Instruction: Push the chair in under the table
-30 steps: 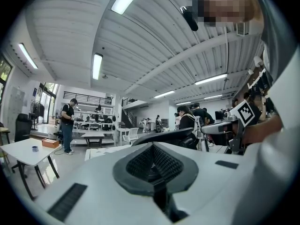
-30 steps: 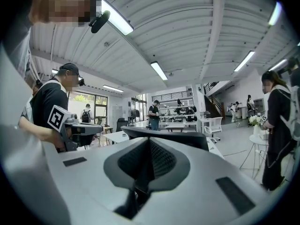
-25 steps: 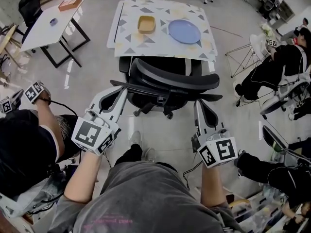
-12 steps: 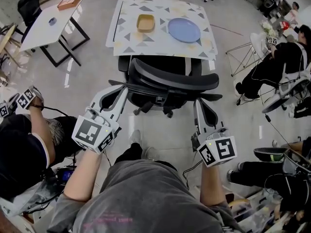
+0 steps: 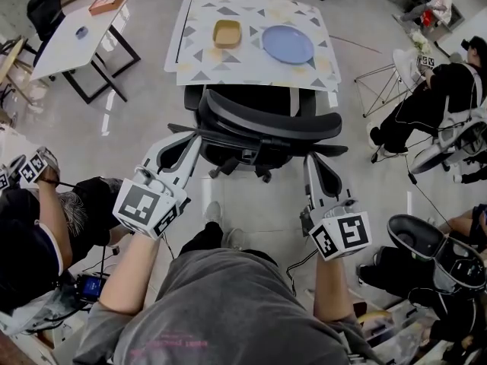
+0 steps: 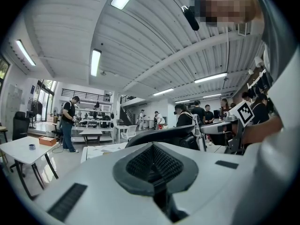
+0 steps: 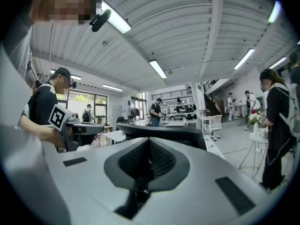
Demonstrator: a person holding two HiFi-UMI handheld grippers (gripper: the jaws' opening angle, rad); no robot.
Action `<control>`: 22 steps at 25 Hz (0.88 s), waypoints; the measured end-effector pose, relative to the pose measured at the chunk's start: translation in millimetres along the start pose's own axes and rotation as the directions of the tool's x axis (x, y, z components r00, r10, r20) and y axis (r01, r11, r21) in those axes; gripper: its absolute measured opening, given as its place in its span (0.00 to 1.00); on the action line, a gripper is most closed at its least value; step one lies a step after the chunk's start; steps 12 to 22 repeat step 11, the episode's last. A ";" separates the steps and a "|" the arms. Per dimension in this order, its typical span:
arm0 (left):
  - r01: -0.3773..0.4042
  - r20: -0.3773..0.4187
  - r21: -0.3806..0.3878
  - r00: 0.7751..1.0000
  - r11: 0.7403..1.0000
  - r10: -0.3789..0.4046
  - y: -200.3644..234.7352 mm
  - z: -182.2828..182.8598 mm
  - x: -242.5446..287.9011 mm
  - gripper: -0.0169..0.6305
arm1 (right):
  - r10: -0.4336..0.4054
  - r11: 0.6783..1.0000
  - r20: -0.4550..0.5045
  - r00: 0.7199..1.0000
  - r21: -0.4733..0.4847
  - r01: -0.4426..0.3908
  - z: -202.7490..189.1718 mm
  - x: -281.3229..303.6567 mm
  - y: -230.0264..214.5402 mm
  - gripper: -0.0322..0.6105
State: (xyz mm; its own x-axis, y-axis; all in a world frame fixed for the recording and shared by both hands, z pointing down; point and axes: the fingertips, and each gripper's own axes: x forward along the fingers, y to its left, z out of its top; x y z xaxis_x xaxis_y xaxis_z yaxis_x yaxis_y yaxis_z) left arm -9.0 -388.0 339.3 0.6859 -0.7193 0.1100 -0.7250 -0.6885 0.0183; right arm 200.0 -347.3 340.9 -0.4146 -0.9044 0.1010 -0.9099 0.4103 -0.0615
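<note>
A black office chair (image 5: pixel 259 128) stands with its seat partly under the patterned table (image 5: pixel 205 67) and its backrest toward me. On the table sit a yellow bowl (image 5: pixel 228 35) and a blue plate (image 5: pixel 288 46). My left gripper (image 5: pixel 195 140) is shut and empty, its tip against the backrest's left end by the armrest. Shut as well, my right gripper (image 5: pixel 310 160) has its tip just behind the right armrest; contact there is unclear. The backrest's curved top (image 6: pixel 164 134) shows beyond the closed left jaws (image 6: pixel 153 162). It also shows (image 7: pixel 161 131) past the right gripper (image 7: pixel 149 162).
A white side table (image 5: pixel 76 40) with a brown box (image 5: pixel 109 4) stands at the far left. Seated people crowd the right side (image 5: pixel 430 105) and the left (image 5: pixel 34 234). A wire-frame stool (image 5: pixel 380 90) stands right of the table. My shoes (image 5: pixel 214 217) are behind the chair.
Chair and both grippers have stayed almost where they were. The person at the left has drawn back toward the frame's edge, and people at the right have shifted.
</note>
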 end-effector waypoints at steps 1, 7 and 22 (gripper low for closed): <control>0.000 0.000 0.000 1.000 1.000 0.000 -0.5 -1.0 0.5 0.03 | 0.001 1.000 0.001 1.000 -0.002 -0.001 -0.6 -0.1 -0.4 0.05; -0.003 0.001 -0.002 1.000 1.000 0.003 -1.0 -2.2 0.9 0.03 | 0.007 1.000 0.000 1.000 -0.011 -0.007 -1.7 -0.3 -1.6 0.05; -0.006 -0.006 -0.004 1.000 1.000 0.006 -1.3 -5.2 -2.3 0.03 | 0.007 1.000 -0.005 1.000 -0.009 -0.007 -4.1 -3.2 0.2 0.05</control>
